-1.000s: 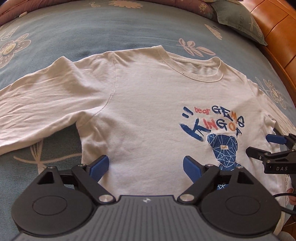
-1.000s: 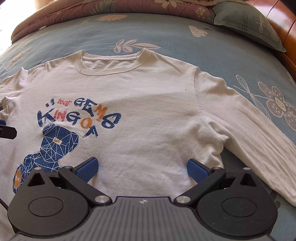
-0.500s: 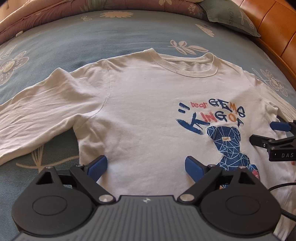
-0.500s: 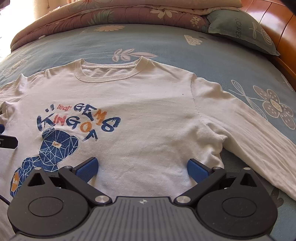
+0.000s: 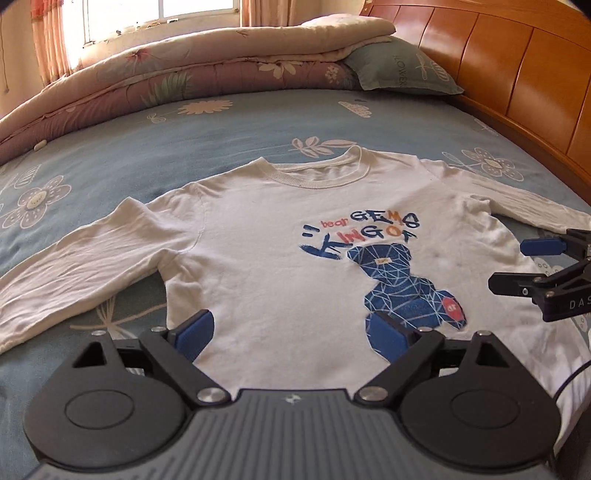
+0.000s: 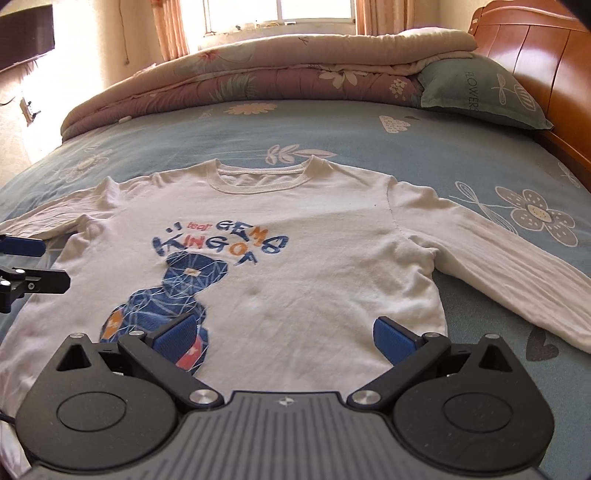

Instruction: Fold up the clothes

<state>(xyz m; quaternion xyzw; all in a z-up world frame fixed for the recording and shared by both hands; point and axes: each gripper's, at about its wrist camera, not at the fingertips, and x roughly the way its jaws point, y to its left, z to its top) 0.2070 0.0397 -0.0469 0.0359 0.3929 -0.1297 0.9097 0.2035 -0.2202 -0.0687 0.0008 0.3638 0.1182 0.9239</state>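
A white long-sleeved shirt (image 5: 280, 236) with a blue bear print lies flat, front up, on the bed, sleeves spread to both sides; it also shows in the right wrist view (image 6: 314, 240). My left gripper (image 5: 291, 332) is open and empty above the shirt's lower left part. My right gripper (image 6: 284, 334) is open and empty above the shirt's lower right part. Each gripper shows at the edge of the other's view: the right one (image 5: 535, 266) and the left one (image 6: 26, 262). The shirt's hem is hidden behind the gripper bodies.
The bed has a blue flowered sheet (image 5: 147, 147). A folded quilt (image 6: 258, 74) and a green pillow (image 6: 476, 92) lie at the far end. A wooden headboard (image 5: 517, 74) runs along the right side. A window (image 6: 280, 11) is behind.
Both grippers have drawn back and tilted up, so the shirt looks farther off and the quilt, headboard and window have come into view. Both stay open.
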